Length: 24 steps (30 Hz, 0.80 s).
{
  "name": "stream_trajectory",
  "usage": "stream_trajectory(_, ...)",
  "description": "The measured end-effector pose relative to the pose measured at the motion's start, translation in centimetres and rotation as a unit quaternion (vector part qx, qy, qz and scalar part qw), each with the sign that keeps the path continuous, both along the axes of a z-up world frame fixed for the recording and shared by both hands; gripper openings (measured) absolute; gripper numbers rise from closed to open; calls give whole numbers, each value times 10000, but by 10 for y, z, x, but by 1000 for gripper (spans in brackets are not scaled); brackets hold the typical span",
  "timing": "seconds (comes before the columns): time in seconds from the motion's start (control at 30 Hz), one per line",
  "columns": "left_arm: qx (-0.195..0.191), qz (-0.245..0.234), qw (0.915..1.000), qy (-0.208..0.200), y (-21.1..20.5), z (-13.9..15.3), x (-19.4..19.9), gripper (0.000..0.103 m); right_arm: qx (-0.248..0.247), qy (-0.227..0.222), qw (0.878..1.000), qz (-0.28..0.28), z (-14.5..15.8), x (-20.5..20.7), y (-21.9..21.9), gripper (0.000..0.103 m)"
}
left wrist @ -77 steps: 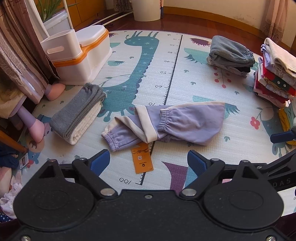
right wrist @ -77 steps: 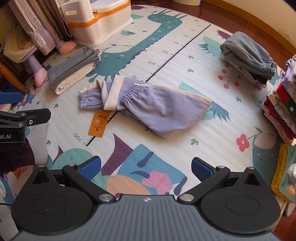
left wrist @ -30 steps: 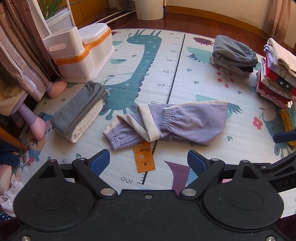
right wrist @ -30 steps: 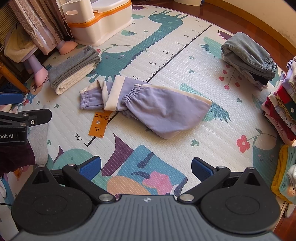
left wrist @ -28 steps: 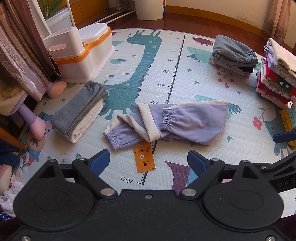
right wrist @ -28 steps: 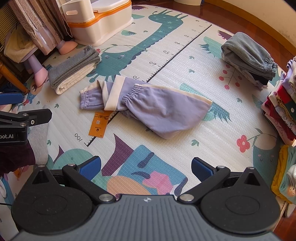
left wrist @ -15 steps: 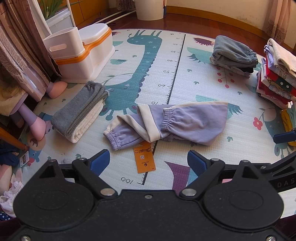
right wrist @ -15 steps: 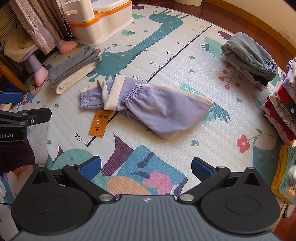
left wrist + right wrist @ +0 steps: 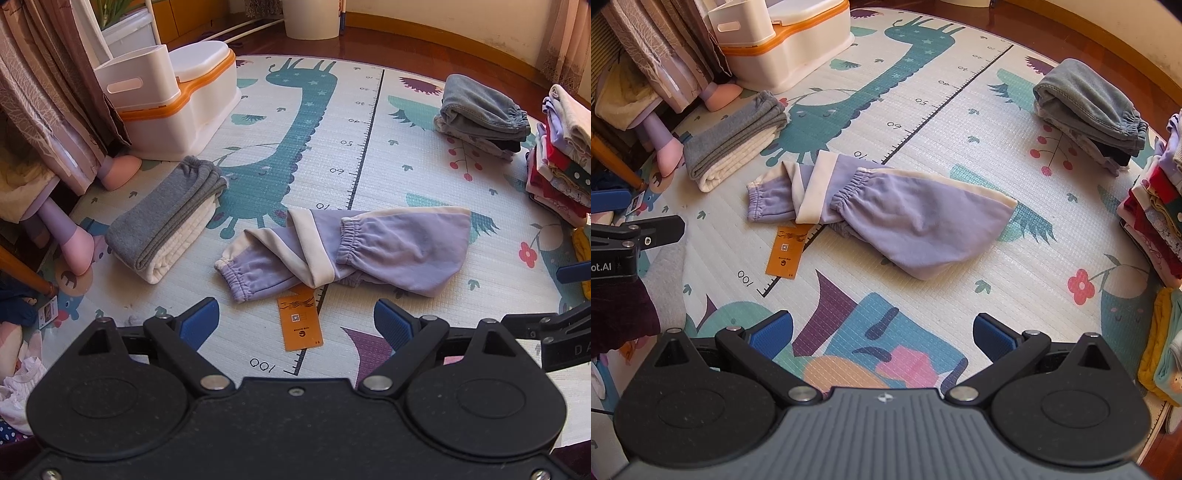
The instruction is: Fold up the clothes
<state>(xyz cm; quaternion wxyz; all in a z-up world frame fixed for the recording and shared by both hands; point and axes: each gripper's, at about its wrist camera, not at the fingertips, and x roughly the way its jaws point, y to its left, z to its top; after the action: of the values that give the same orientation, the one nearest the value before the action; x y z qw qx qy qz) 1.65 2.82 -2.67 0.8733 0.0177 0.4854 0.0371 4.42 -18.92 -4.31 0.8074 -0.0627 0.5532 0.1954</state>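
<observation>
Upper left of the left wrist view, a brown curtain [image 9: 48, 85] hangs down, and just right of it sits a white and orange potty chair [image 9: 173, 99] at the edge of the play mat [image 9: 369, 192]. Below that, left of centre, a folded grey and white garment [image 9: 166, 221] lies on the mat, neat and flat. Centre frame now: the lilac pants [image 9: 351, 251] with cream trim lie loosely folded across the printed ruler line, one cuffed leg end pointing to the lower left, the wider part reaching right. An orange hang tag [image 9: 301, 323] lies on the mat just below them, touching the cuff area. At the bottom, the left gripper [image 9: 295, 321] hovers above the mat with its blue pads spread wide apart, nothing between them. Upper right, a folded grey pile [image 9: 480, 110] sits well apart from the pants, and at the far right edge a stack of folded clothes [image 9: 561, 162] rises in red, white and lilac.

Over to the right wrist view: the pants [image 9: 886, 210] lie in the middle of the frame, tag [image 9: 786, 251] to their lower left. The right gripper [image 9: 882, 336] at the bottom also has its blue pads wide apart, holding nothing, above the colourful print of the mat [image 9: 960, 122].
</observation>
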Motion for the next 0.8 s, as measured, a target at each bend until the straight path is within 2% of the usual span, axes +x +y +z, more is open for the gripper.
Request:
stream_trajectory(0.2, -182, -25, 9998, -64, 22, -28, 18, 92, -104, -99, 9999, -29, -21, 18, -1, 103)
stream_trajectory(0.37, -683, 4, 9977, 25, 42, -55, 29, 92, -50, -93, 9999, 72, -35, 29, 6, 102)
stream_trajectory(0.43, -774, 83, 9969, 77, 47, -67, 32, 92, -28, -110, 9999, 128, -42, 33, 10, 90)
stream_trajectory(0.67, -1011, 311, 9941, 222, 58, -97, 49, 92, 145, 64, 9999, 49, -84, 57, 28, 79)
stream_trajectory(0.8, -1162, 467, 9921, 117, 61, -114, 61, 91, 321, 70, 9995, 32, -104, 69, 41, 67)
